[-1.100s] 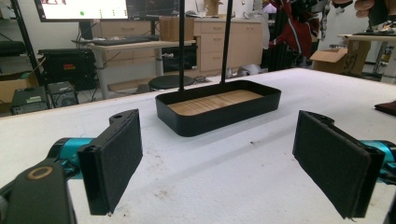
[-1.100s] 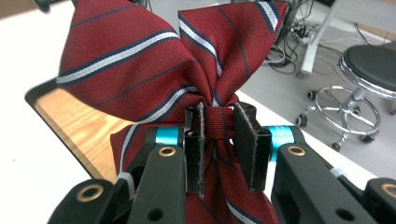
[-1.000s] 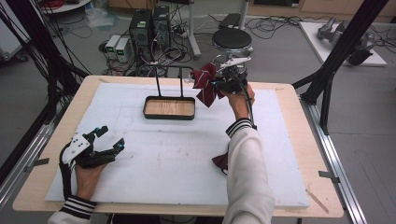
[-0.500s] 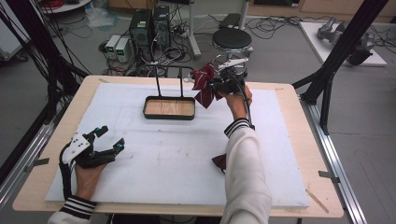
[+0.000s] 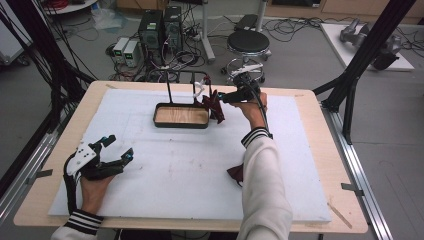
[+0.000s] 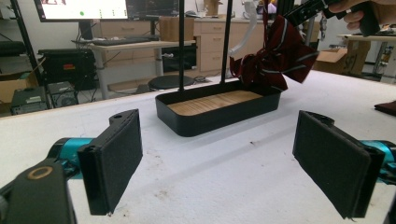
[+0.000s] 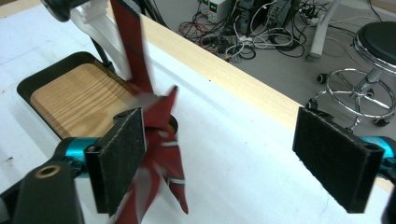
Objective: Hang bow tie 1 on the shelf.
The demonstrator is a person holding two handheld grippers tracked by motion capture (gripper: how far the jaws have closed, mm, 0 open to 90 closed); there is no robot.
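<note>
A dark red striped tie (image 5: 214,104) hangs at the right end of the black tray (image 5: 181,125) with the wooden floor, by a white hook (image 5: 200,89) on the tray's upright rack. My right gripper (image 5: 218,97) is level beside it. Its jaws have just been opening and now stand wide apart. In the right gripper view the tie (image 7: 163,123) is blurred against the left pad (image 7: 119,158), and the right gripper (image 7: 219,128) presses nothing. My left gripper (image 5: 119,146) rests open on the white mat at the near left, facing the tray (image 6: 219,116) and the tie (image 6: 275,51).
Another dark red cloth (image 5: 235,173) lies on the mat beside the right sleeve. Thin black posts (image 5: 169,90) rise from the tray. A round stool (image 5: 248,42), computers and cables stand on the floor beyond the table's far edge.
The right gripper's jaws have gone from shut on the tie to wide open. The tie has dropped a little and hangs lower at the tray's right end. The left gripper has stayed put.
</note>
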